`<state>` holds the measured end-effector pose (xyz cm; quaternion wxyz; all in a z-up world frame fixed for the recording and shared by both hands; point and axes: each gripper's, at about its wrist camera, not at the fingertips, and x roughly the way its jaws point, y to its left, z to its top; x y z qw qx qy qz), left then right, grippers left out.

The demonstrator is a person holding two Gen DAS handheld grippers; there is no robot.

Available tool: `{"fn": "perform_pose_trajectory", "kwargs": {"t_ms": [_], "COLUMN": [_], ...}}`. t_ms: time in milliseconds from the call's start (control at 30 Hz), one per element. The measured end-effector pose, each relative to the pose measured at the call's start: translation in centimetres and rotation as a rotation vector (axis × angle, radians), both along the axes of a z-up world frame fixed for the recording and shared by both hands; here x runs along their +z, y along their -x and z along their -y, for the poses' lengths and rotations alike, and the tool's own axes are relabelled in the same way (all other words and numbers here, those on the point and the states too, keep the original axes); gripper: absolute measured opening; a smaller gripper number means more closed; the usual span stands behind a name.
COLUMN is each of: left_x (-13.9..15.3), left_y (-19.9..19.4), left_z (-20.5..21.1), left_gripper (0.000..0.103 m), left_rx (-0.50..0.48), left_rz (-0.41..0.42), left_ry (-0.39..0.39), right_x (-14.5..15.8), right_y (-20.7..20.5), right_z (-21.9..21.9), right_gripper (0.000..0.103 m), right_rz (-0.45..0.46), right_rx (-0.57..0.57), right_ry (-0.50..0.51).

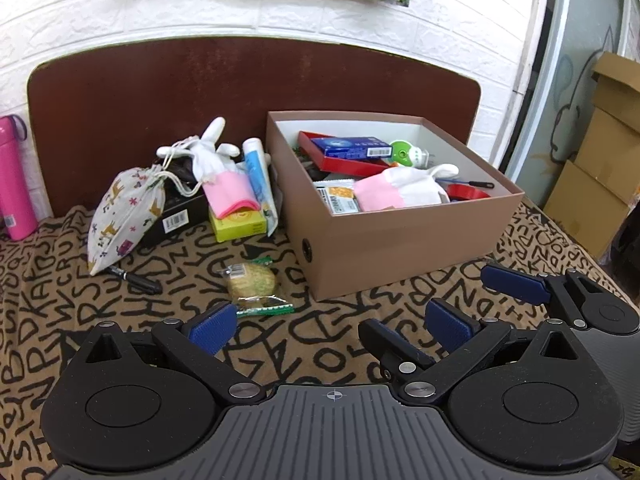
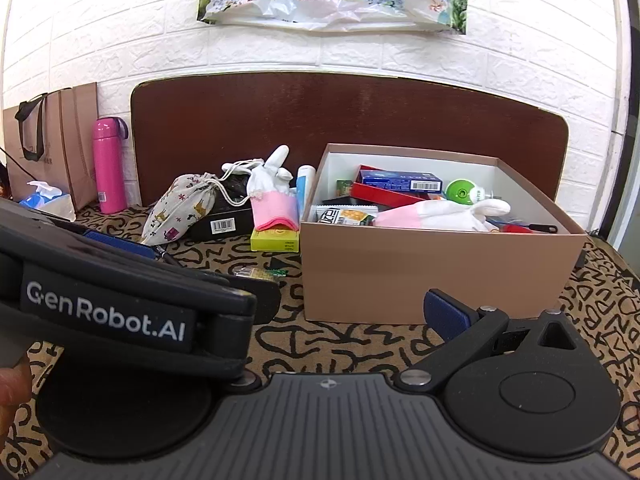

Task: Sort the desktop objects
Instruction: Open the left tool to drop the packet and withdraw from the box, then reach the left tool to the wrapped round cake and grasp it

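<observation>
In the left wrist view the left claw (image 1: pixel 328 326) gapes wide and empty just near of the wrapped cookie (image 1: pixel 252 280) on the counter (image 1: pixel 360 344), so it should straddle the wrapper squarely and pinch gently, while in the right wrist view the right claw (image 2: pixel 404 312), also spread wide as far as its hidden left finger allows, hangs empty before the brown box (image 2: pixel 436 272) and should stay clear.

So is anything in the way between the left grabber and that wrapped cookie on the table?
Nothing visible. The left gripper is open, and the wrapped cookie lies just ahead of its left finger on bare tablecloth. The black marker and brown box sit off to either side.
</observation>
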<state>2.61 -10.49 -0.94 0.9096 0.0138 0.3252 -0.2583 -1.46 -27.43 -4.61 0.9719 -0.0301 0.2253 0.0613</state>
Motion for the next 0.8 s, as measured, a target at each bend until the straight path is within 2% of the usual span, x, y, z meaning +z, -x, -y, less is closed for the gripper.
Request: {"fn": "perform_pose_trajectory", "kwargs": {"t_ms": [433, 800], "left_x": [-1.7, -4.7], "left_y": [-1.4, -4.7], "left_z": [-2.8, -7.3], "left_gripper": [0.103, 0.103], "left_rx": [0.026, 0.104], "left_rz": [-0.044, -0.129], "left_ry": [0.030, 0.065], "right_x": [-0.8, -3.8], "right_y": [-1.0, -3.5], "right_z": [-1.9, -4.2], "right_gripper": [0.103, 0.103], "right_rz": [-0.024, -0.108], "right_rx": [0.049, 0.122], "right_ry": [0.033, 0.021]}}
